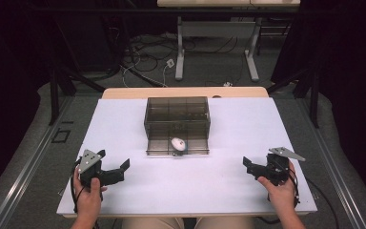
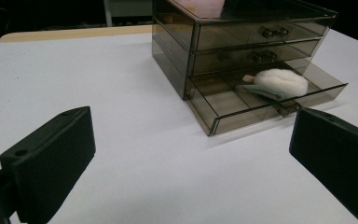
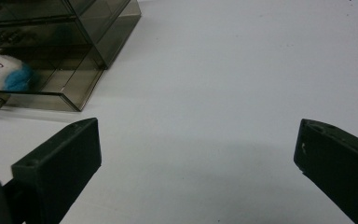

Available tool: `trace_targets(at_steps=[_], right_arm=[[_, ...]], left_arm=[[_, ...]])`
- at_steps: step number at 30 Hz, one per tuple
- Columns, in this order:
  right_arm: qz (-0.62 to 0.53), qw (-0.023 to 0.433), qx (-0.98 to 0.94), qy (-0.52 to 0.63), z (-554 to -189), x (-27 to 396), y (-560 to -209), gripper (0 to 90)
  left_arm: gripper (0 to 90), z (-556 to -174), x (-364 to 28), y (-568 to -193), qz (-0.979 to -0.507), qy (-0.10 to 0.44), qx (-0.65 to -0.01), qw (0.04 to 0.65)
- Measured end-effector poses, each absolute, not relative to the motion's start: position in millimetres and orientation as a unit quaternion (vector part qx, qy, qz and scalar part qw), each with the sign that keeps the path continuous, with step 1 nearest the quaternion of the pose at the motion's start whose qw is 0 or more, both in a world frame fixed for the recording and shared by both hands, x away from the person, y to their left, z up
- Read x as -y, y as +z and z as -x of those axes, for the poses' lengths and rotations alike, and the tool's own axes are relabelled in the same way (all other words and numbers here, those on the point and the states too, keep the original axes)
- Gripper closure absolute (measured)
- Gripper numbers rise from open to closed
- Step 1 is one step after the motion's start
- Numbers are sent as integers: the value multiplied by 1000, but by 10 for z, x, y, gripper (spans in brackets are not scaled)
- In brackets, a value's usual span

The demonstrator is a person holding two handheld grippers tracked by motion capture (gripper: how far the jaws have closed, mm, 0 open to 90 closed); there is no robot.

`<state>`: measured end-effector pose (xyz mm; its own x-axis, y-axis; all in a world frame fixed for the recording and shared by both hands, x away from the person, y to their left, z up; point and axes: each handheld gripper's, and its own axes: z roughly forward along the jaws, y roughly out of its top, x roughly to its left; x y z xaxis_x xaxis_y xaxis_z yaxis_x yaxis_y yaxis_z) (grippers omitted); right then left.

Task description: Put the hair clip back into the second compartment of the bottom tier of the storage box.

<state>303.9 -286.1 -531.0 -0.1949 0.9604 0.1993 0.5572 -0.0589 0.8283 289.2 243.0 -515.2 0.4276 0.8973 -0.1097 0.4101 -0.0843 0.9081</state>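
Drawer box (image 1: 177, 125) sits mid-counter (image 1: 124, 124) toward the far edge, bottom drawer (image 2: 265, 100) pulled out with a white plush toy (image 1: 178, 143) inside. Wide bare counter either side and in front. Left gripper (image 1: 112, 172) and right gripper (image 1: 256, 168) rest low near the front edge, angled inward, well apart from the box, jaws apart, empty.

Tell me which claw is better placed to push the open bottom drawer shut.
Probably the left claw: it sits nearer the open bottom drawer, which its own view faces squarely. The right claw is open too, but farther off.
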Motion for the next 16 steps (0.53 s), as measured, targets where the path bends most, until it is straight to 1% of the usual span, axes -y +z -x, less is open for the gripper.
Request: trace_targets(at_steps=[5,11,14,16], right_arm=[[-595,232,-639,428,-3017,2853,-5335,5],[-595,240,-634,432,-3000,2853,-5363,5],[-601,233,-632,431,-2985,2862,-5349,5],[-598,237,-635,428,-2989,2884,-5354,5]], left_arm=[[4,-2895,-2433,-5151,-692,251,-472,484],[4,-2900,-2439,-5150,-692,251,-473,484],[4,-2906,-2435,-5152,-689,249,-476,486],[4,-2915,-2439,-5150,-691,249,-475,484]])
